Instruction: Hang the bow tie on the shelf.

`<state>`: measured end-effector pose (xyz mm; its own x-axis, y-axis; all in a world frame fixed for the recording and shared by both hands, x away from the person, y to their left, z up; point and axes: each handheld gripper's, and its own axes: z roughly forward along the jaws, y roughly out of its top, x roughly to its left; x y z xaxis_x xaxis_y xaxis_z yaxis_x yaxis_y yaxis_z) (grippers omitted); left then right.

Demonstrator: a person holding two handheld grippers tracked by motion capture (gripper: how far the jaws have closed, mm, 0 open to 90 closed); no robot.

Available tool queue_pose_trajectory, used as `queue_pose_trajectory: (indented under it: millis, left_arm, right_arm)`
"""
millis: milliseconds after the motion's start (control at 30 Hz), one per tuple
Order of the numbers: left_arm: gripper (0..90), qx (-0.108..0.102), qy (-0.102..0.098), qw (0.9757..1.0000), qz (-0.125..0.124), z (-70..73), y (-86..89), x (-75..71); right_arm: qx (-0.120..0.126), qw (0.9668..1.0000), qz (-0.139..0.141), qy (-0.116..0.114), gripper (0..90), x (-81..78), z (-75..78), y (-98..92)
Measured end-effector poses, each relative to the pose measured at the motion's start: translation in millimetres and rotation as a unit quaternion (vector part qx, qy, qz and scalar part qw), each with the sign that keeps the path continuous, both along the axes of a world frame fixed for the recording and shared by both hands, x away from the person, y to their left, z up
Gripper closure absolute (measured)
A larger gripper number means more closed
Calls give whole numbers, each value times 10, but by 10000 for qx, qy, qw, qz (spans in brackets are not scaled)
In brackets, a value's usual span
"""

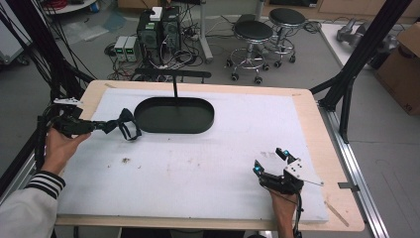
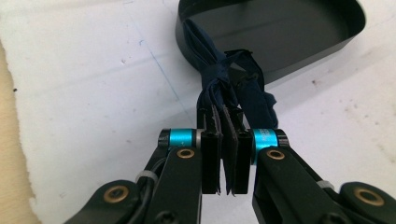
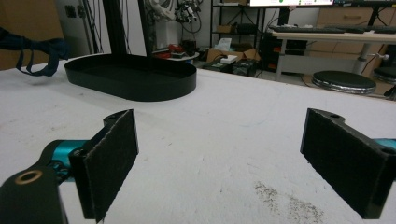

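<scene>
My left gripper (image 1: pixel 106 126) clenched on dark blue bow tie (image 1: pixel 125 122), held just beside black oval tray (image 1: pixel 174 115), left of it. My right gripper (image 1: pixel 270 161) released, jaws wide apart, over white counter (image 1: pixel 198 168) near front right.

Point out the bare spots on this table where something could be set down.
The white mat lies bare between the black tray and the right gripper, and right of the tray. It is crowded at the tray's left end, where the left gripper holds the dark bow tie.
</scene>
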<state>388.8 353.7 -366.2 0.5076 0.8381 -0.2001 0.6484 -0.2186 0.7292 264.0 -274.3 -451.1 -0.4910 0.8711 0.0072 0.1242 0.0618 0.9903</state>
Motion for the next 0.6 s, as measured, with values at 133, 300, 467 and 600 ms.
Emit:
queue_pose_trajectory:
  millis: [133, 300, 467, 600]
  left_arm:
    - [860, -155, -208, 9997, 49, 35, 16, -21]
    - [861, -527, -456, 9975, 97, 96, 48, -47]
    - [860, -416, -559, 9976, 33, 181, 29, -58]
    - [860, -428, -665, 9969, -45, 251, -31, -60]
  right_arm:
    - [2, 10000, -10, 3, 101, -1, 0, 2]
    - [-13, 10000, -5, -12, 101, 1, 0, 1]
    - [-17, 10000, -8, -12, 101, 2, 0, 1]
    - [-19, 10000, -8, -13, 101, 2, 0, 1]
